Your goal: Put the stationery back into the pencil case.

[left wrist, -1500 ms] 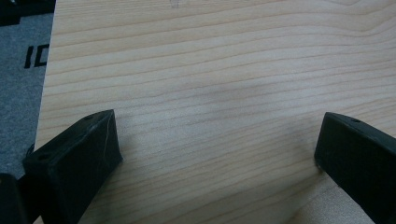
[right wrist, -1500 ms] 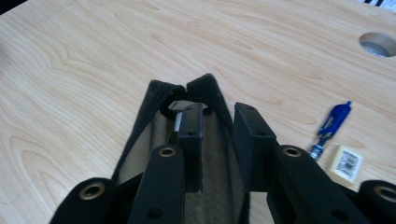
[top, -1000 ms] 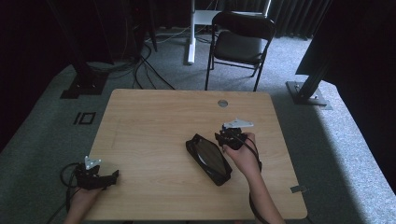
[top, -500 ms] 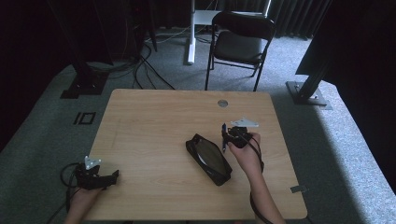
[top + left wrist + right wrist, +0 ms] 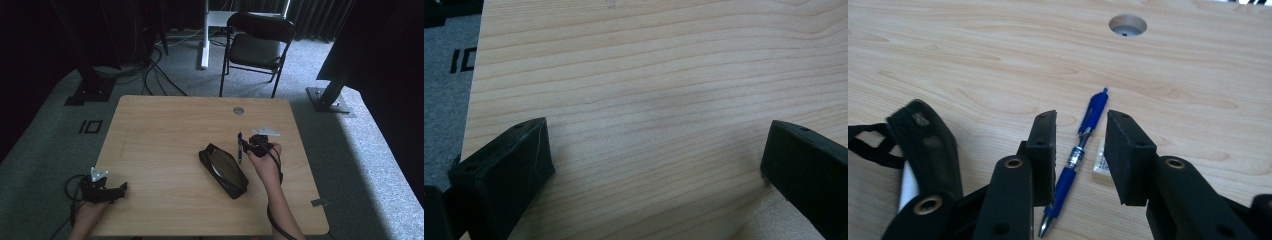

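Note:
A blue pen [image 5: 1083,145] lies flat on the wooden table [image 5: 165,130], just right of a black pencil case [image 5: 223,170]. My right gripper [image 5: 1081,119] is low over the pen, one jaw on each side, and the pads do not press on it. Its jaws have just been opening. In the high view the right gripper [image 5: 243,147] is at the case's far right end, beside the pen [image 5: 240,148]. The case [image 5: 923,145] is at the left of the right gripper view. My left gripper [image 5: 120,189] rests at the table's near left corner, open [image 5: 659,145] over bare wood.
A small white block [image 5: 1100,162] lies beside the pen, under the right jaw. A round cable hole [image 5: 238,110] sits near the table's far edge. A folding chair [image 5: 257,47] stands beyond the table, and cables run across the grey carpet.
My right gripper has shifted slightly to the right and lower, and the blue pen now shows on the table by its jaws. The left gripper has stayed put.

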Tool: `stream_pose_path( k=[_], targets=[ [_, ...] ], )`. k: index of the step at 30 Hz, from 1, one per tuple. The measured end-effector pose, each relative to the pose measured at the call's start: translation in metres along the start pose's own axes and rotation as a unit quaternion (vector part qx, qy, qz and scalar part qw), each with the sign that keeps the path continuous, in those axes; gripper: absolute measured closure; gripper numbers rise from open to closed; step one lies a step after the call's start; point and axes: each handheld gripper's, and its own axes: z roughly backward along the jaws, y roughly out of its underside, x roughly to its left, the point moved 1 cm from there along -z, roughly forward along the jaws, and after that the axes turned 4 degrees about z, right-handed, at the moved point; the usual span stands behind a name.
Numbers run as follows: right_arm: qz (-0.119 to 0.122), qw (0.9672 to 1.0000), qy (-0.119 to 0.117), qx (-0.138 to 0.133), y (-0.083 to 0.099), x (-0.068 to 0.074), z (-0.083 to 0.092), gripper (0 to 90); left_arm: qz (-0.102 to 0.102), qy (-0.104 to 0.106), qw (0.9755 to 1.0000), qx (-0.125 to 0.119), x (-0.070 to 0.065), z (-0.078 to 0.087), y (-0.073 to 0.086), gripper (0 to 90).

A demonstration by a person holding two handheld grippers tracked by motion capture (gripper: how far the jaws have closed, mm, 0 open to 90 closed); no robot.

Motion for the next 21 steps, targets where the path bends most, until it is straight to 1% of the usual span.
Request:
stream_pose_path(
  k=[6, 13, 21],
  targets=[
    [-0.017, 0.9997, 0.009, 0.013, 0.006, -0.008, -0.010, 64.5, 0.000, 0.000, 1.0000, 0.000, 0.000, 0.000, 0.000, 0.4],
    [-0.034, 0.9991, 0.020, 0.017, 0.012, -0.015, -0.021, 62.3, 0.000, 0.000, 1.0000, 0.000, 0.000, 0.000, 0.000, 0.4],
    [-0.042, 0.9985, 0.024, 0.027, 0.019, -0.018, -0.032, 61.4, 0.000, 0.000, 1.0000, 0.000, 0.000, 0.000, 0.000, 0.4]
  ],
)
